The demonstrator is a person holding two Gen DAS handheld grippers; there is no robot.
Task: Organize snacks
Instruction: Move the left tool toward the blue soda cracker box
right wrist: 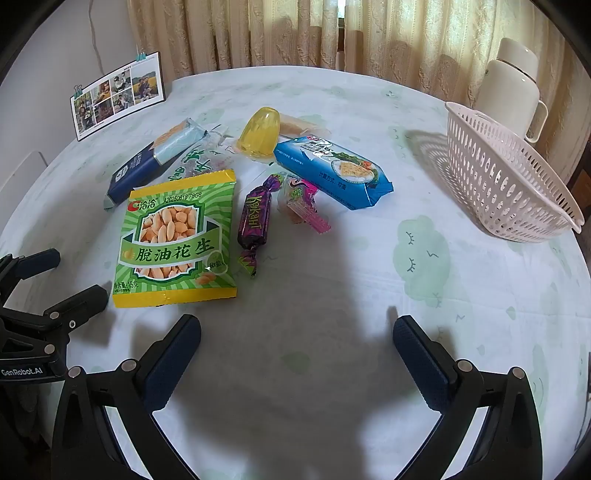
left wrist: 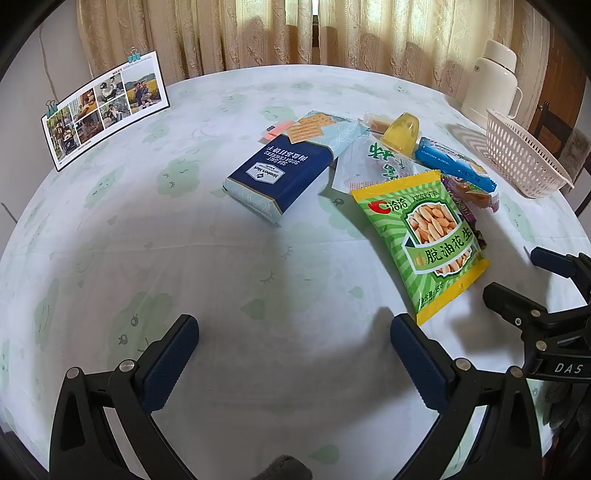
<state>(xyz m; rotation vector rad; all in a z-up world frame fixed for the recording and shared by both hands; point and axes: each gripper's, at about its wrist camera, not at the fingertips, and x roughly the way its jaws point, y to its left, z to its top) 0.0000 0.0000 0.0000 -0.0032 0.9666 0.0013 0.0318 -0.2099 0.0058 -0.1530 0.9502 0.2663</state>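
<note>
worktop: round, covered with a pale cloth printed with green cloud faces; shadows of both tools fall on the near part
room: beige patterned curtains behind the worktop, daylight through the gap; white wall at left
left gripper: jaws wide apart, nothing between them, over bare cloth
right gripper: jaws wide apart, empty, over bare cloth
snacks: clustered mid-worktop; green peanut bag nearest, navy cracker pack left of it, blue cracker pack, purple candy, yellow jelly cup
basket: white, perforated, right side, well apart from the snacks
flask: cream, just behind the basket
photo card: stands at far left edge, held by binder clips
</note>
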